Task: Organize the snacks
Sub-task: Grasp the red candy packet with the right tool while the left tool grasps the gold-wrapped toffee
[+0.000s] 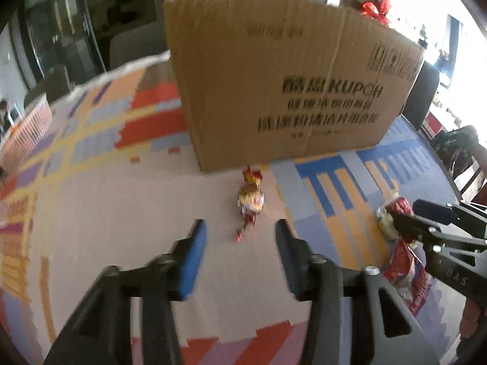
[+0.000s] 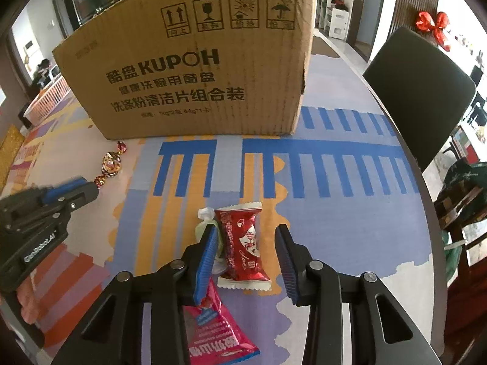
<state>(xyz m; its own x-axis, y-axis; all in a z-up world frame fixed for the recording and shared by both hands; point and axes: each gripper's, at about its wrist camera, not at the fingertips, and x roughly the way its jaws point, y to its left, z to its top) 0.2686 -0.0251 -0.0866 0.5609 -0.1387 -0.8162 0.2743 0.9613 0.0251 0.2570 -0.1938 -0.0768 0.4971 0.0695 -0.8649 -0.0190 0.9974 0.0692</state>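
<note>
While both jaws stand apart, the right hand-held gripper (image 2: 248,255) straddles a red candy (image 2: 243,243), the left hand-held gripper (image 1: 240,237) empty.

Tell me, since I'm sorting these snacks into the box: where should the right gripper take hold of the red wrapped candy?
Grip the red wrapped candy across its plump middle, coming from above. It lies flat, lengthwise between the right gripper fingers; its crimped ends look too thin to hold.
</note>
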